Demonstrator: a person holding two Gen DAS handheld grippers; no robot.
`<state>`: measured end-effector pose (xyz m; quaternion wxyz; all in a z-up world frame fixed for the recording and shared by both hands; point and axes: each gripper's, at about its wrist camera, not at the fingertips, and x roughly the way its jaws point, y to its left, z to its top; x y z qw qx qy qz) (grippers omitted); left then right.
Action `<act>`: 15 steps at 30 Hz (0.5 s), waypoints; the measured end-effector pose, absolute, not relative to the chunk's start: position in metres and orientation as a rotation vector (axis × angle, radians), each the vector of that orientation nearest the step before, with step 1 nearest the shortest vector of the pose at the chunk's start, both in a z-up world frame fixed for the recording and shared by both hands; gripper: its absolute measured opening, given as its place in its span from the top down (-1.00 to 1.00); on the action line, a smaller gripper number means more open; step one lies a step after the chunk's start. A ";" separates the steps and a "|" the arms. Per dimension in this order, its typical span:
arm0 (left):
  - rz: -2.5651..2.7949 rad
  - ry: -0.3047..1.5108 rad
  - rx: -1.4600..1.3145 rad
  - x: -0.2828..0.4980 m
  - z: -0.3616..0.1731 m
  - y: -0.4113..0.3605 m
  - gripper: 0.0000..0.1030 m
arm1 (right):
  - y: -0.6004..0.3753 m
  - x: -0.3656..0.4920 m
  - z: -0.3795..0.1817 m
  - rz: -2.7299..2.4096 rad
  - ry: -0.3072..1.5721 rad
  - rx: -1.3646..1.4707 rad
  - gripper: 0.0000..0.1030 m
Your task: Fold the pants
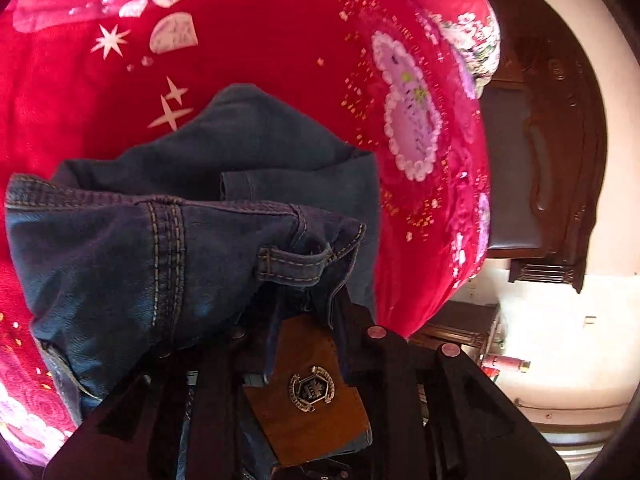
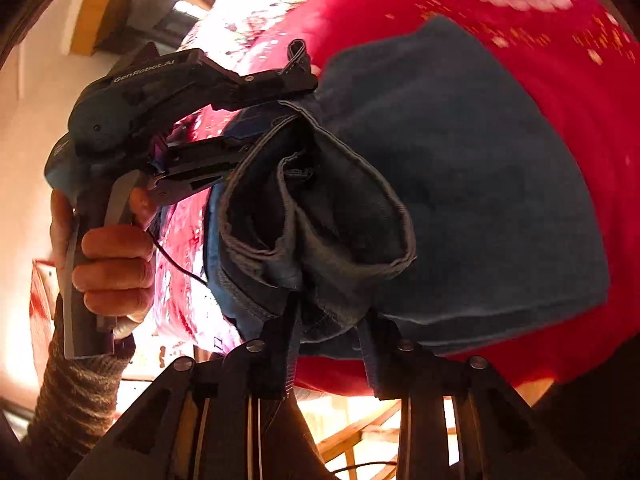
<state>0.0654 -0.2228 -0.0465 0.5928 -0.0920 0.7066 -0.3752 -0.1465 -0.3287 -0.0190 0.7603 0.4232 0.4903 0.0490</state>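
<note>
Jeans (image 1: 132, 248) hang pinched in both our grippers, left (image 1: 304, 320) and right (image 2: 332, 320), waistband lifted over the blanket (image 1: 260, 40) for folding.

In the left wrist view, bare red blanket (image 1: 260, 32) fills the upper left and centre of the frame, with room to pass. The bunched jeans (image 1: 168, 232) block the lower left. A dark wooden headboard (image 1: 560, 152) walls off the right edge. In the right wrist view, the left gripper (image 2: 296, 80) and jeans crowd the centre; open blanket lies upper right.
</note>
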 end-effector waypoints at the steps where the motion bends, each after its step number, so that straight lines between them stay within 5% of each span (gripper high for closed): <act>1: -0.866 1.647 -0.203 0.063 -0.046 -0.226 0.61 | -0.336 -0.153 -0.025 0.091 1.076 0.972 0.42; 6: -0.987 1.617 -0.342 0.066 -0.013 -0.206 0.52 | -0.363 -0.171 -0.013 0.061 1.030 1.001 -0.04; 10: -0.952 1.453 -0.403 0.075 0.016 -0.157 -0.20 | -0.382 -0.180 0.007 0.054 0.933 0.928 -0.37; 15: -0.839 1.498 -0.522 0.072 -0.017 -0.100 -0.24 | -0.401 -0.168 -0.002 0.094 0.908 0.992 -0.44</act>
